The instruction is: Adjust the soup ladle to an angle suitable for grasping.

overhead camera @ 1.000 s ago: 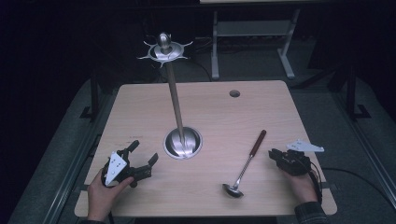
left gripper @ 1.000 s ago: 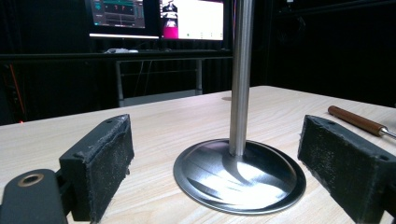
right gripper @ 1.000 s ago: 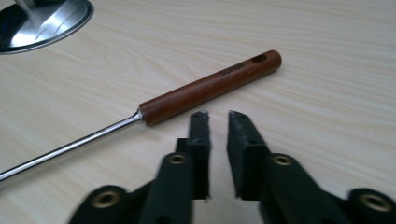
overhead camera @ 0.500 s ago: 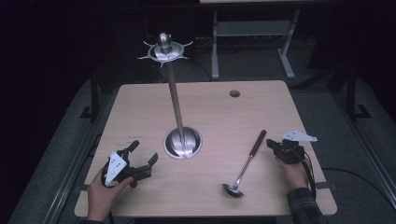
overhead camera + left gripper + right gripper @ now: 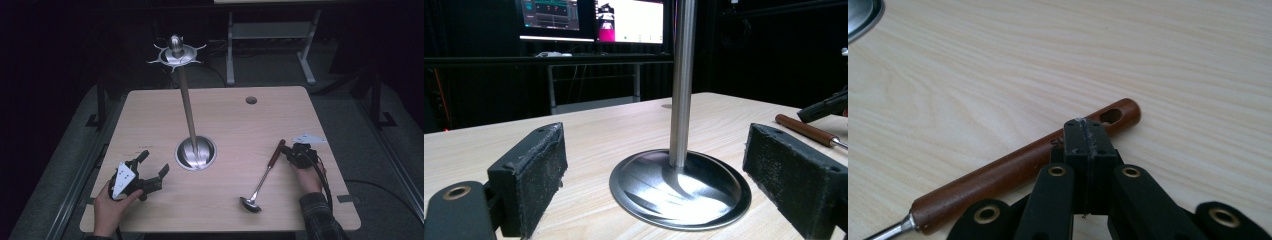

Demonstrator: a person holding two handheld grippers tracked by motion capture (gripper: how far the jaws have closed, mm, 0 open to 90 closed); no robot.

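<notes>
The right gripper (image 5: pixel 1087 131) is seen pressed together, its tips touching the wooden handle of the ladle (image 5: pixel 1013 170), which lies flat on the table (image 5: pixel 150 120) just before it. The left gripper (image 5: pixel 152 170) is held spread, with the stand (image 5: pixel 680 187) between and beyond its jaws

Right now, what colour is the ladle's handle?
Reddish-brown wood on the ladle handle, with a hole near its end; clearest in the right gripper view.

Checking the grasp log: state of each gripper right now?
Left gripper: open, holding nothing, facing the stand base.
Right gripper: jaws together at the ladle's wooden handle; not clamped around it.
</notes>
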